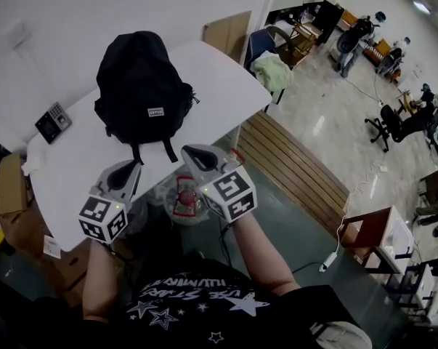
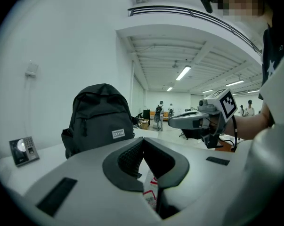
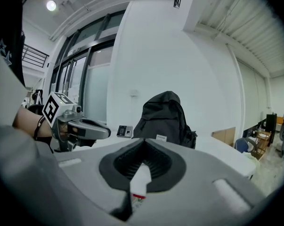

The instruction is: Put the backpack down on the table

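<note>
Left gripper (image 1: pixel 133 167) and right gripper (image 1: pixel 191 153) clenched on nothing; black backpack (image 1: pixel 142 93) standing on the white table (image 1: pixel 219 71).
Nearest me, both pairs of jaws are pressed together with nothing between them, side by side at the table's near edge, so I judge the bag is set down and needs no hold. Just past their tips it stands upright on its own base, straps trailing toward me. Farther left, a keypad unit (image 1: pixel 53 122) lies by the wall.
</note>
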The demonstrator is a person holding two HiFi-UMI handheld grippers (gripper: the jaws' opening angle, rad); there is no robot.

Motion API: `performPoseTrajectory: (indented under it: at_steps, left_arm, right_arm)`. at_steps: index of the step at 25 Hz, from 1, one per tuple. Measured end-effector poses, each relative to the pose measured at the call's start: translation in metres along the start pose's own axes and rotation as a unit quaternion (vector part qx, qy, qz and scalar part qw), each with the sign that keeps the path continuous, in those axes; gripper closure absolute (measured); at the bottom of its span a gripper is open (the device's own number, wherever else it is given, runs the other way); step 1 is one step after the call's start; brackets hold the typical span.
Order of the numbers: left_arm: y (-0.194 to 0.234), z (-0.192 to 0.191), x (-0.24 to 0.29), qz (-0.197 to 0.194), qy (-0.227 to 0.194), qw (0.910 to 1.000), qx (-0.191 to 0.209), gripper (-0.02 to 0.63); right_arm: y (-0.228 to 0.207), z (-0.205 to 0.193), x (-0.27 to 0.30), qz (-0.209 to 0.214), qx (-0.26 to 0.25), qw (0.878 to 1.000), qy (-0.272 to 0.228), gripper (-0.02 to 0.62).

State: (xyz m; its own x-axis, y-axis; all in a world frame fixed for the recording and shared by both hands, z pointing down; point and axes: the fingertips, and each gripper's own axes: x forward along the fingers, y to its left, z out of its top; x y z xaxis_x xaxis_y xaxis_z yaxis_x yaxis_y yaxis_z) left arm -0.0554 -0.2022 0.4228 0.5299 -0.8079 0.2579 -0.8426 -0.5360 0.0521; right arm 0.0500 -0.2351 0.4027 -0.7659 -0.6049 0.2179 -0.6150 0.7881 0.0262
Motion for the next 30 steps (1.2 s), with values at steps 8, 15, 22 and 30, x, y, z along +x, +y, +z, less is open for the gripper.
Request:
performPoseTrajectory:
  at_steps: [8, 15, 22, 30]
  left_arm:
    - [-0.041, -0.03, -0.025, 0.007, 0.018, 0.9996, -0.022, 0.598]
    - [-0.052, -0.037, -0.031, 0.012, 0.028, 0.9992, -0.028, 0.598]
    - [-0.067, -0.047, -0.03, -0.019, 0.03, 0.9992, -0.019, 0.598]
    - [-0.053, -0.058, -0.086, -0.017, 0.019, 0.9992, -0.03, 0.598]
  right_arm:
    - [0.017, -0.024, -0.02, 0.02, 0.057, 0.998, 0.002, 0.594]
    - [0.02, -0.042, -0.032, 0.002, 0.055, 0.998, 0.028, 0.594]
    - [0.013, -0.053, -0.048, -0.048, 0.083, 0.995, 0.029, 0.595]
    - [0.059, -0.046, -0.056, -0.062, 0.079, 0.995, 0.027, 0.595]
